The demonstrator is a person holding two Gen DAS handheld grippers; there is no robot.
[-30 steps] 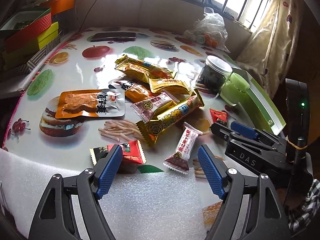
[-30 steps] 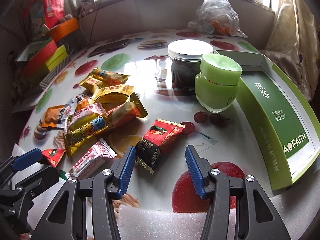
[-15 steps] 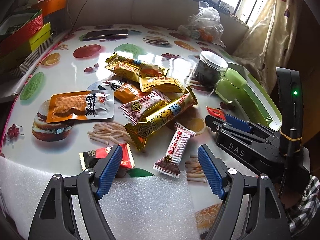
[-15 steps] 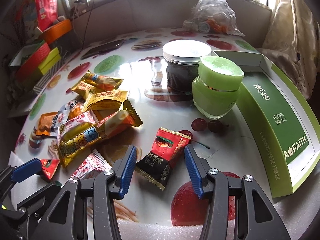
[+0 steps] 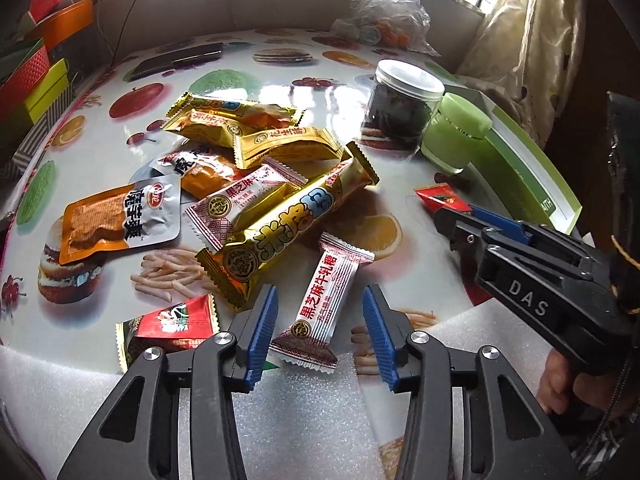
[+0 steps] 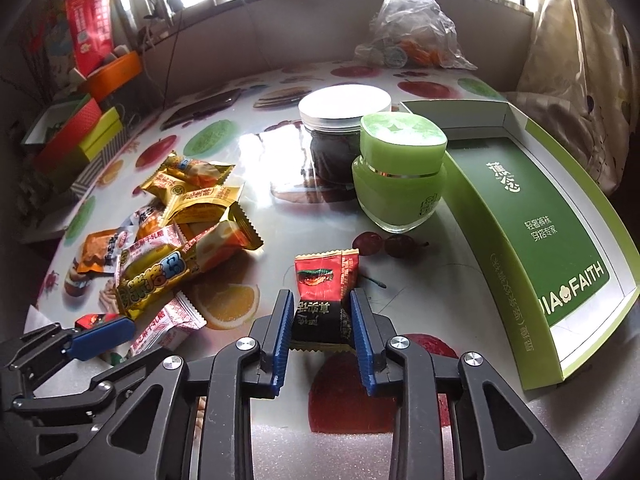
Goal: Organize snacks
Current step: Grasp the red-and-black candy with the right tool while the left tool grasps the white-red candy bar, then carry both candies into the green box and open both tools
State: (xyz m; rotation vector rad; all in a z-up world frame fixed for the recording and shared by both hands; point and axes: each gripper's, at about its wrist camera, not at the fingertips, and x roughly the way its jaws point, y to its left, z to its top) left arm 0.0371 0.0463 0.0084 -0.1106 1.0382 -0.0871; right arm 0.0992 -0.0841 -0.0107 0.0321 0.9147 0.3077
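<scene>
1. Right wrist view: the right gripper (image 6: 322, 330) has its blue pads (image 6: 283, 330) against both sides of the red-and-black candy (image 6: 323, 302), and the jaws are closing on it. The candy's near end sits between the pads; its red end sticks out toward the green jar (image 6: 400, 172).
2. Hidden: the dark jar (image 6: 340, 132) stands behind the green jar, touching it or nearly so; its contents are dark and I cannot tell what they are. The green jar is lidded, contents not visible.
3. The green box (image 6: 548, 224) lies open just right of the green jar; only its printed green floor shows. Its near corner is cut off by the frame edge.
4. The clear bag (image 6: 412, 32) sits well behind the green jar, with round orange items inside, too blurred to name.
5. Left wrist view: the left gripper (image 5: 320, 332) straddles the white nougat bar (image 5: 326, 304), jaws closing, pads not touching it. The bar lies far left of the green jar (image 5: 456, 136), at the near edge of the snack pile (image 5: 256, 184).
6. A second red candy (image 5: 172, 324) is partly covered by the left gripper's finger (image 5: 262, 332).
7. The table (image 5: 256, 68) bears everything.
</scene>
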